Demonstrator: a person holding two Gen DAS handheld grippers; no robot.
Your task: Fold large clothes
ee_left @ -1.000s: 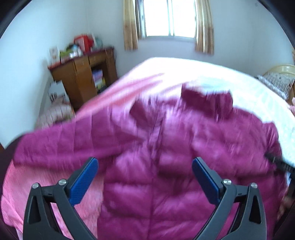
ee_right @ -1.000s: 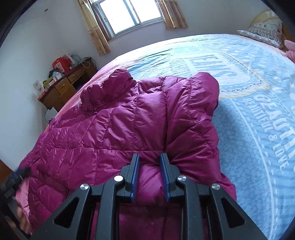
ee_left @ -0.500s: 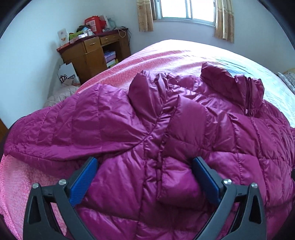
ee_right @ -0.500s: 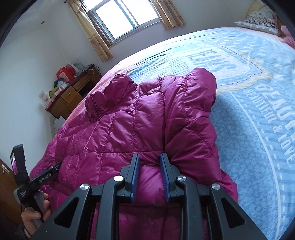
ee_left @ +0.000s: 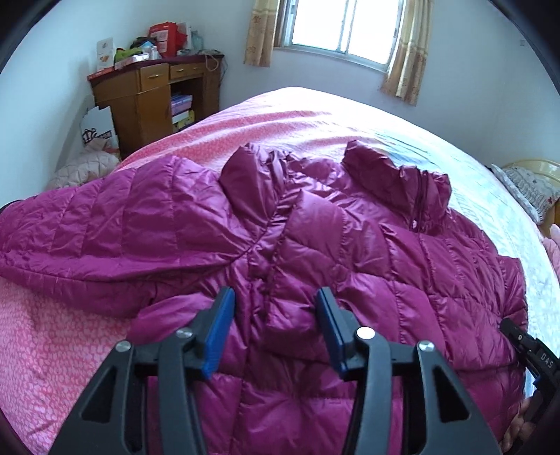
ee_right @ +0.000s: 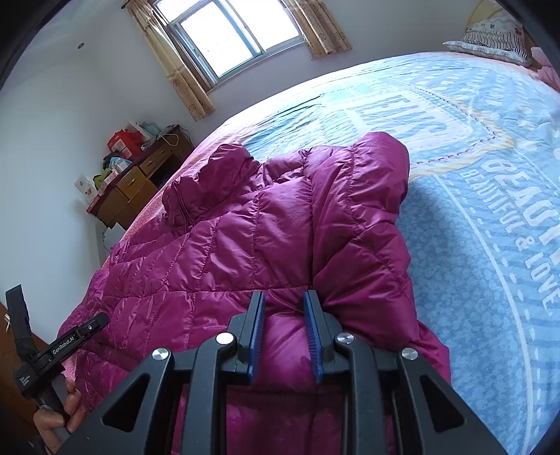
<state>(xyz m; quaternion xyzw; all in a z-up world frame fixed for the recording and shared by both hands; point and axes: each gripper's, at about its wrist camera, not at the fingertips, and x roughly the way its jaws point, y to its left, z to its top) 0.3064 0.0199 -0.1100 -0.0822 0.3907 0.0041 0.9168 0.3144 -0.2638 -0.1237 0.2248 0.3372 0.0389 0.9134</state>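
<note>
Lying spread across the bed [ee_left: 273, 119] is a big magenta puffer jacket [ee_left: 315, 252], shiny nylon shell, quilted into puffy stitched panels that catch the window light. Collar stands up in a crumpled ridge near the middle, and one sleeve [ee_left: 87, 238] flops out flat to the left over the pink speckled bedcover. From the right wrist view the other sleeve [ee_right: 364, 224] is folded in over the body, its rounded shoulder bulging up against the blue printed sheet [ee_right: 472, 182] with white lettering.

The left tongs [ee_left: 274, 316] sit partway closed with their blue ribbed pads pressed into the front of the jacket, a thick fold of the fabric bunched up between them around the ruffled zipper placket. The gap is pretty wide though, so honestly I can't say whether they're actually gripping it.

The right tongs [ee_right: 283, 323] are clamped on a fat roll of the jacket near the hem, pads squeezing the padding so it puckers on both sides.

Wooden desk [ee_left: 154, 94] with drawers sits in the corner, cluttered with boxes on top. Frilly pillow [ee_right: 490, 33] at the far end.
</note>
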